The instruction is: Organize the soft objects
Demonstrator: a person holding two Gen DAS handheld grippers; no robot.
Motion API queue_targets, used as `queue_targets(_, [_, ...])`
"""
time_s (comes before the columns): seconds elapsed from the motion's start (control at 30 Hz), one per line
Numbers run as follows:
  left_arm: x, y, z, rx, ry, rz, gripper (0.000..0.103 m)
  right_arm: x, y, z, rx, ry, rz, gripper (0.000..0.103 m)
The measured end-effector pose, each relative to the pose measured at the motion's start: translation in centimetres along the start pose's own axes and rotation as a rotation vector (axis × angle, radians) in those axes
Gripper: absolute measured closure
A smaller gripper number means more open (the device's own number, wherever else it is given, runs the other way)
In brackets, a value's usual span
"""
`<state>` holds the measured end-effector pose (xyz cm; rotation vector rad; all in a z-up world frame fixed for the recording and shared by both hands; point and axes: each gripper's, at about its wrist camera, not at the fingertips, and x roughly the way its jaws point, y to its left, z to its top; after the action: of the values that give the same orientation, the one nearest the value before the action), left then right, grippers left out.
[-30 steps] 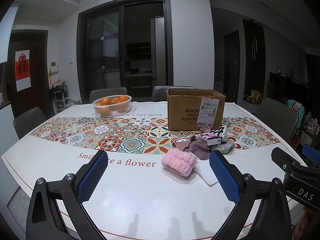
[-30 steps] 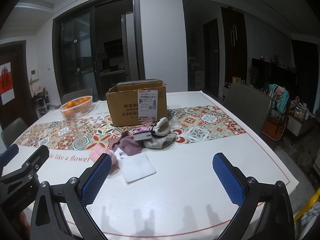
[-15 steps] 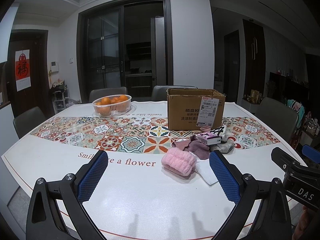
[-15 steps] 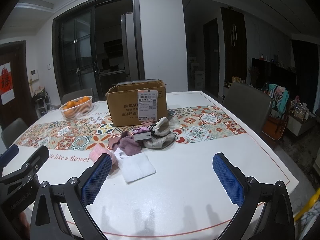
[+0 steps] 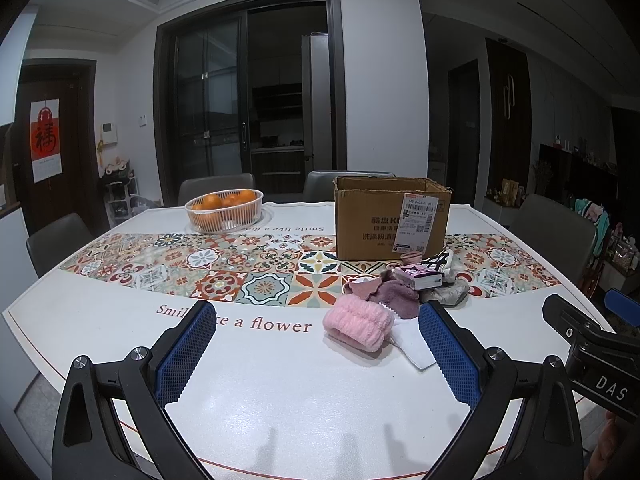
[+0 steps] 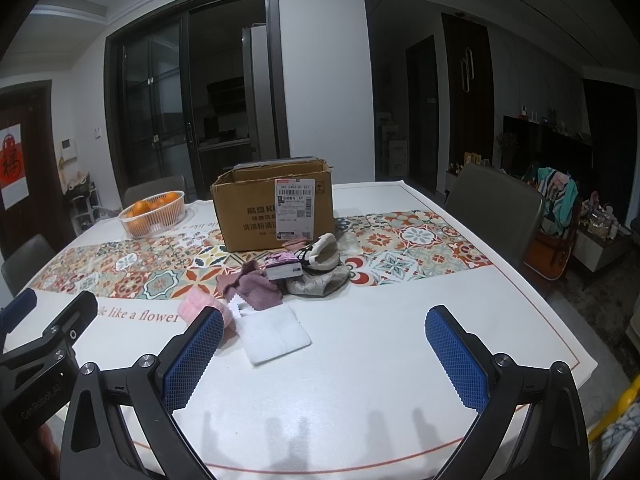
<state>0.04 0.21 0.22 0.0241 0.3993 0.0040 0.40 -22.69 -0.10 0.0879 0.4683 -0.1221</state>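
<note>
A pile of soft things lies on the table in front of an open cardboard box [image 5: 392, 218] [image 6: 276, 210]: a fluffy pink roll [image 5: 358, 326] [image 6: 196, 306], a mauve cloth [image 5: 394, 294] [image 6: 256, 290], a white folded cloth [image 5: 414, 344] [image 6: 276, 332], a grey cloth [image 6: 316, 284] and a small pink packet [image 5: 418, 274] [image 6: 282, 268]. My left gripper [image 5: 318, 350] is open and empty, held short of the pink roll. My right gripper [image 6: 324, 354] is open and empty, near the white cloth.
A white basket of oranges [image 5: 224, 208] [image 6: 154, 212] stands at the far left of the table. A patterned runner [image 5: 224, 268] crosses the table. Grey chairs [image 6: 496, 208] stand around it. The table's front edge is close below both grippers.
</note>
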Motion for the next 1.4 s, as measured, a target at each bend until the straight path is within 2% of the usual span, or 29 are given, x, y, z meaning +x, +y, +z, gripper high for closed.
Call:
queue_targets(0.87, [0.7, 0.1, -0.7, -0.003, 0.017, -0.007, 0.0, 0.7, -0.3, -0.5, 0.0, 0.021, -0.003, 0.0])
queue_targets(1.17, [2.9, 0.2, -1.2, 0.013, 0.059, -0.018, 0.0, 2.3, 0.1, -0.7, -0.016, 0.064, -0.006, 0.0])
queue_targets(1.4, [6.2, 0.2, -1.8, 0.056, 0.116, -0.047, 0.001, 5.8, 1.1, -1.2, -0.046, 0.143, 0.005, 0.0])
